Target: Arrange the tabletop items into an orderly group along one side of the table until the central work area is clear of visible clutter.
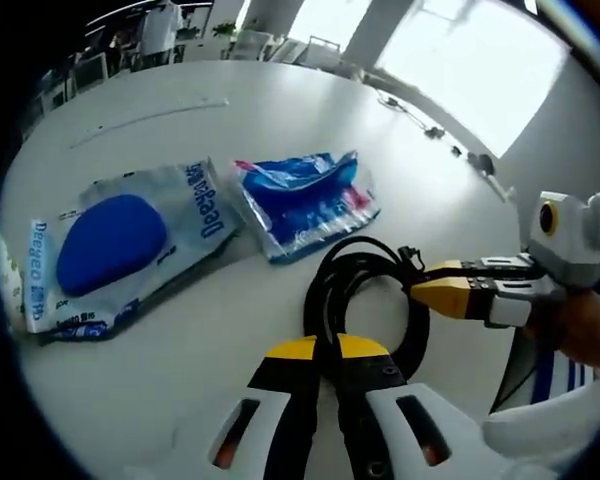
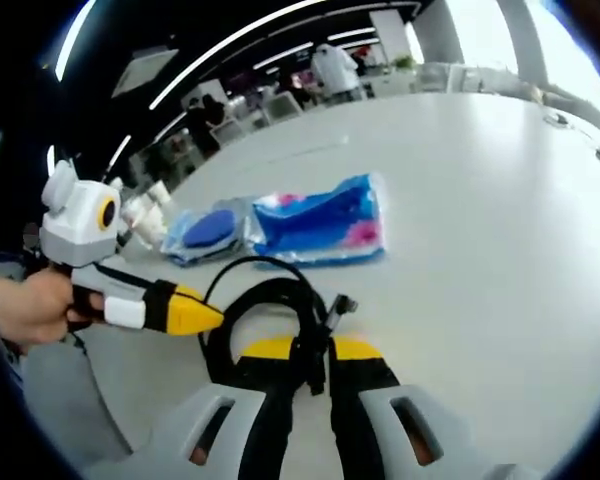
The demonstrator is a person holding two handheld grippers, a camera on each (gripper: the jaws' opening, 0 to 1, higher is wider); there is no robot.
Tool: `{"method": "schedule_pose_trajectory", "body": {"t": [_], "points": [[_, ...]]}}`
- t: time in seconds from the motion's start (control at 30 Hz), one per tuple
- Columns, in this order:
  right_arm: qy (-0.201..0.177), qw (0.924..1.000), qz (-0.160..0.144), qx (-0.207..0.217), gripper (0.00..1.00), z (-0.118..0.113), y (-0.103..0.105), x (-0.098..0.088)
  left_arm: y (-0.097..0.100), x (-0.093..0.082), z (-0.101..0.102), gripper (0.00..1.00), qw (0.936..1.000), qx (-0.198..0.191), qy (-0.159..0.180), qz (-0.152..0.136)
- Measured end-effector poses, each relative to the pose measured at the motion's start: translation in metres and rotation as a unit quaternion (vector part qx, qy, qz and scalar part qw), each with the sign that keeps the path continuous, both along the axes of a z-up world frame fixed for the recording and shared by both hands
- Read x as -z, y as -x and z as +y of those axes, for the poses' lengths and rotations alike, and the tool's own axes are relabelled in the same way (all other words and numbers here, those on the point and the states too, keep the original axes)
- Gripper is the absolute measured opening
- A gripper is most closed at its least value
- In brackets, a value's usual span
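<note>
A coiled black cable [image 1: 365,262] lies on the white table [image 1: 280,110] right in front of me. My left gripper [image 1: 320,350] is shut on the near side of the coil. My right gripper [image 1: 420,283] reaches in from the right, held by a hand, and is shut on the coil's far right side. In the right gripper view the right gripper [image 2: 310,352] pinches the cable [image 2: 250,300] near its plug, and the left gripper [image 2: 212,318] meets the coil from the left. Behind the coil lie a wipes pack with a blue lid [image 1: 110,250] [image 2: 205,232] and a blue packet [image 1: 305,200] [image 2: 325,222].
A white object [image 2: 145,215] stands by the wipes pack near the table's edge. A thin pale strip [image 1: 150,118] lies farther back on the table. Small dark cables and plugs [image 1: 430,130] sit along the far right edge. Chairs and people are beyond the table.
</note>
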State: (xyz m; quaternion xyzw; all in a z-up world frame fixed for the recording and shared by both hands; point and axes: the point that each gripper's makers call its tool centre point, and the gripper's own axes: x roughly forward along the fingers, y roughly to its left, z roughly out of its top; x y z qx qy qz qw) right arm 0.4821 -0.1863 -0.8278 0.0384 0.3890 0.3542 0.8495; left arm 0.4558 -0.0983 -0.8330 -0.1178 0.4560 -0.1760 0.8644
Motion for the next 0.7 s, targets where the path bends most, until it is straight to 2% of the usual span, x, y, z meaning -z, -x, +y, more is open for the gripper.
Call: {"method": "schedule_pose_trajectory", "body": {"t": [0.7], "points": [[-0.004, 1.0000, 0.001, 0.005, 0.09, -0.0003, -0.0007, 0.0029, -0.0005, 0.0001, -0.0002, 0.00, 1.0000, -0.008, 0.004, 0.001]]}}
